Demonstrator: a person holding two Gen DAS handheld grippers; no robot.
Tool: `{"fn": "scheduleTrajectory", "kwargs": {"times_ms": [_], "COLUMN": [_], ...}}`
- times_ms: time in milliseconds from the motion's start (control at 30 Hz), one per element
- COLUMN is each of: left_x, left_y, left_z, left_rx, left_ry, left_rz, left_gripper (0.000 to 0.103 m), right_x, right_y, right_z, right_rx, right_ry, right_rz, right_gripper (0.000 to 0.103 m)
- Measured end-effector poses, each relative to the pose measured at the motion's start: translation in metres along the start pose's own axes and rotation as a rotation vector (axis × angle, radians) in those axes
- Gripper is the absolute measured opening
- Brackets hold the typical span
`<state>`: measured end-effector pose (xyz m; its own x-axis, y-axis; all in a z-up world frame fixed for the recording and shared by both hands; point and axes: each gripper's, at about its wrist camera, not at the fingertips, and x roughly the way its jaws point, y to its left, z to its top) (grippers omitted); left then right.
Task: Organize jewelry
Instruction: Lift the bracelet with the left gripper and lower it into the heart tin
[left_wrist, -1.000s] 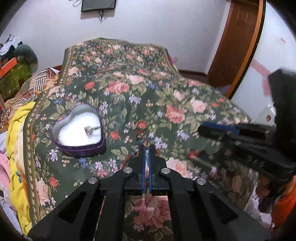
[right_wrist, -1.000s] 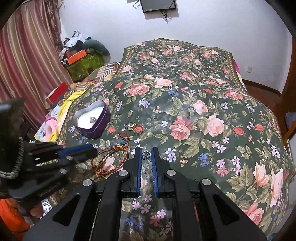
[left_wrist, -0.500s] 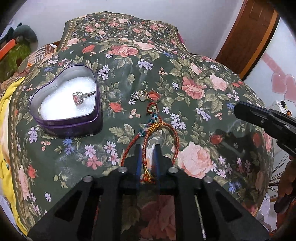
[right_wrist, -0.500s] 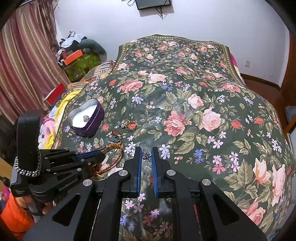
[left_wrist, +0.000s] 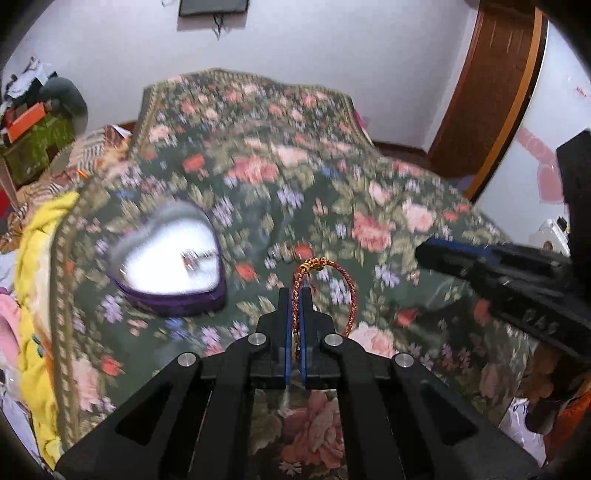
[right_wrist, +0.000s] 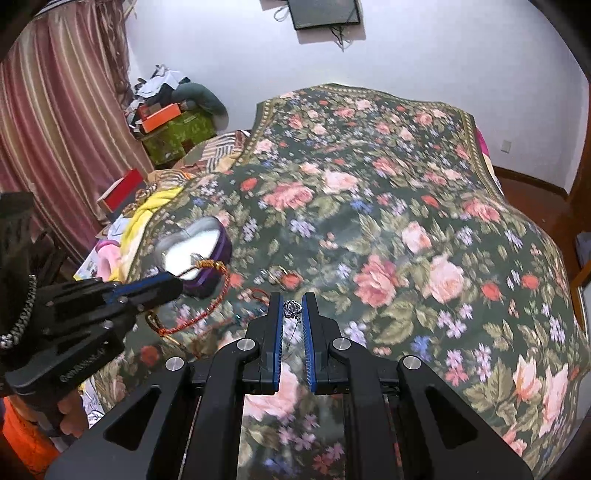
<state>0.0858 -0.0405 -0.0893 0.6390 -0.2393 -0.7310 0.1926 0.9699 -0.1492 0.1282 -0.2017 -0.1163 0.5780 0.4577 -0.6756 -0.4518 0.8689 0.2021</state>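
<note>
My left gripper (left_wrist: 294, 293) is shut on a red-and-gold braided cord bracelet (left_wrist: 349, 291). Its loop and gold knot stand up above the floral bed cover (left_wrist: 388, 206). In the right wrist view the bracelet (right_wrist: 207, 314) hangs from the left gripper (right_wrist: 175, 282), its tail trailing on the cover. The right gripper (right_wrist: 293, 301) is shut on a small silver pendant (right_wrist: 291, 309) with a thin wire dangling. A purple heart-shaped tin (left_wrist: 173, 299) with white lining holds a ring (left_wrist: 190, 258) to the left.
A few small pieces of jewelry (right_wrist: 282, 276) lie on the cover beyond the right gripper. A yellow blanket (left_wrist: 40, 277) and piled boxes (right_wrist: 173, 129) crowd the bed's left side. A striped curtain (right_wrist: 55, 129) hangs at the left, a wooden door (left_wrist: 491, 92) at the right.
The left gripper, low over the bracelet on the cover half a second ago, has risen with the bracelet in its jaws. The right gripper keeps hold of the silver pendant, barely moved.
</note>
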Motion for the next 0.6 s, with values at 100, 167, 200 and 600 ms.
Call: {"fn": "scheduleTrajectory", "kwargs": {"times_ms": [100,167,200,600], "left_x": [-0.016,-0.025,-0.03,-0.059], "left_y": [0.006,0.011,0.015,0.057], "left_z": [0.008,0.011,0.013,0.022], "left_rx": [-0.007,-0.013,-0.017,-0.087], "left_ry": [-0.048,-0.071,-0.086,-0.175], "left_rz": [0.025,0.04,0.055,0.15], "left_gripper": [0.002,0.002,0.002,0.002], "right_x": [0.001,0.002,0.002,0.015], "right_y": [0.01,0.017,0.019,0.064], "right_z": [0.008,0.014,0.016,0.047], "right_rx": [-0.02,-0.035,-0.04,-0.127], "right_ry": [-0.015,-0.025,-0.029,-0.073], "right_rz": [0.013,0.022,0.026,0.09], "right_gripper": [0.009,0.009,0.009,0.009]}}
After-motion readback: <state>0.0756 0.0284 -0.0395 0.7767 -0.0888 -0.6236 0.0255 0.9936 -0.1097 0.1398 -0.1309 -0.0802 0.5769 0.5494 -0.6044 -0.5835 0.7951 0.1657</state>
